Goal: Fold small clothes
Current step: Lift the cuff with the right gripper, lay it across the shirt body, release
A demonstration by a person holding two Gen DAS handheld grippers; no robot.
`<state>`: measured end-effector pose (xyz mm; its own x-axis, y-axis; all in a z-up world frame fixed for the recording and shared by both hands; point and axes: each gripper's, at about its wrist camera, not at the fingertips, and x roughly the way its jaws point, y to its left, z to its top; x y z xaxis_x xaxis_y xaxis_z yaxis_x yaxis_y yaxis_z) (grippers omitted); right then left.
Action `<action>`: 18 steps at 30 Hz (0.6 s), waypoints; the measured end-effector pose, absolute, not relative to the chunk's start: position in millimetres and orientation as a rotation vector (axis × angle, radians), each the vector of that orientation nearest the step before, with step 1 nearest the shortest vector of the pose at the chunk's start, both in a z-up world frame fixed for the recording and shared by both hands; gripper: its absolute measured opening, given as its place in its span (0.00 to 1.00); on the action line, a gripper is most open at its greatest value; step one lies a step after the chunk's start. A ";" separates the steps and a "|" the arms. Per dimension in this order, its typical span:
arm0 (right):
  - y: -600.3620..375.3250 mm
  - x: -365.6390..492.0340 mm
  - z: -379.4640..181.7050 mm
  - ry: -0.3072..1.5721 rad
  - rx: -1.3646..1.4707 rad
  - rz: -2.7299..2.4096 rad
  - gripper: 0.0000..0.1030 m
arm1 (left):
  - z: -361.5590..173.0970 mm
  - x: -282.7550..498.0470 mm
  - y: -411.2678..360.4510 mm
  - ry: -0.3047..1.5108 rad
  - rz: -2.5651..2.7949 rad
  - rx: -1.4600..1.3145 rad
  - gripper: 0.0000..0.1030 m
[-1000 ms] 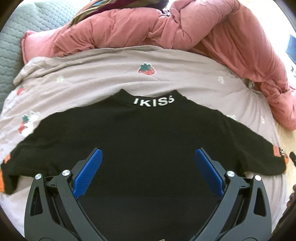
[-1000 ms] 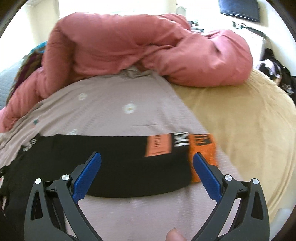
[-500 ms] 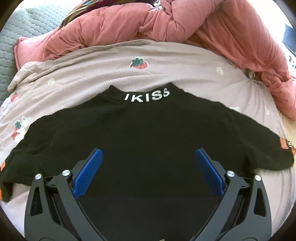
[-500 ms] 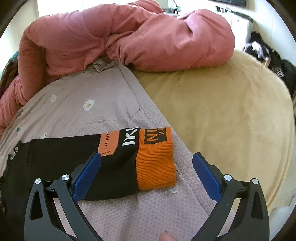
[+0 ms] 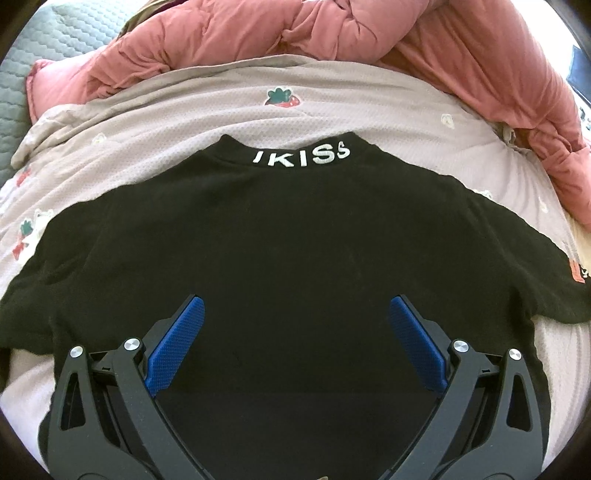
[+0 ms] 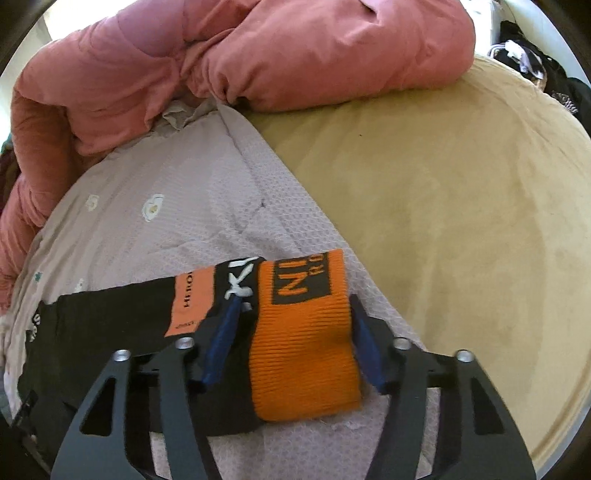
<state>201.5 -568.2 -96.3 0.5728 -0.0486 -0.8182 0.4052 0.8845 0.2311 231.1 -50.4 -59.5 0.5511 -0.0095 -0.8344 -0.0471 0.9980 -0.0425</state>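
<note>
A small black top point(image 5: 295, 243) with white letters on its collar lies flat on a mauve strawberry-print blanket point(image 5: 207, 107). My left gripper point(image 5: 295, 314) is open and empty, hovering over the top's lower middle. In the right wrist view, the top's sleeve point(image 6: 122, 325) ends in an orange ribbed cuff point(image 6: 306, 354). My right gripper point(image 6: 295, 306) has come down over that cuff, with the cuff between its blue fingers point(image 6: 225, 336). The jaws are narrowed but still apart, one on each side of the cuff.
A bunched pink duvet point(image 5: 332, 33) lies along the far side and shows in the right wrist view point(image 6: 258, 55). A tan bed sheet point(image 6: 461, 221) lies right of the blanket. A grey quilted surface point(image 5: 44, 44) is at far left.
My right gripper moved forward and down onto the orange cuff, and its jaws narrowed around it. The left gripper's view shifted slightly; it stays open over the top.
</note>
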 end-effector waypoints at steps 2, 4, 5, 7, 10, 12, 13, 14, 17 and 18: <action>-564.7 199.6 -93.1 0.909 0.419 -0.240 0.32 | -57.9 226.6 -52.9 0.982 0.002 -0.067 0.91; -560.5 197.2 -87.2 0.886 0.413 -0.215 0.19 | -56.6 223.7 -55.2 0.975 0.001 -0.055 0.91; -558.2 195.6 -84.3 0.876 0.408 -0.205 0.17 | -55.6 222.1 -56.3 0.971 0.001 -0.048 0.91; -550.9 190.7 -74.3 0.844 0.392 -0.183 0.13 | -53.9 219.4 -56.9 0.968 -0.002 -0.046 0.91; -537.3 186.2 -59.6 0.805 0.381 -0.133 0.12 | -49.1 213.9 -57.0 0.956 -0.009 -0.043 0.91; -528.0 184.1 -49.0 0.783 0.380 -0.096 0.12 | -45.7 210.4 -56.4 0.946 -0.001 -0.030 0.91; -522.0 183.3 -43.1 0.773 0.377 -0.076 0.12 | -44.9 209.5 -55.2 0.947 0.000 -0.031 0.91; -513.1 183.1 -34.8 0.759 0.372 -0.048 0.12 | -43.5 208.1 -53.5 0.950 0.000 -0.037 0.91; -489.6 182.0 -16.3 0.730 0.362 0.031 0.12 | -39.2 204.9 -48.4 0.946 0.006 -0.045 0.91; -481.9 182.1 -11.6 0.722 0.360 0.053 0.12 | -37.7 203.8 -47.0 0.943 0.008 -0.046 0.91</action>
<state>182.1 -481.9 -11.6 0.7520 0.1702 -0.6368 0.0756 0.9374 0.3398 203.8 -47.0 -37.7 0.5872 -0.0139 -0.8093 -0.0268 0.9990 -0.0366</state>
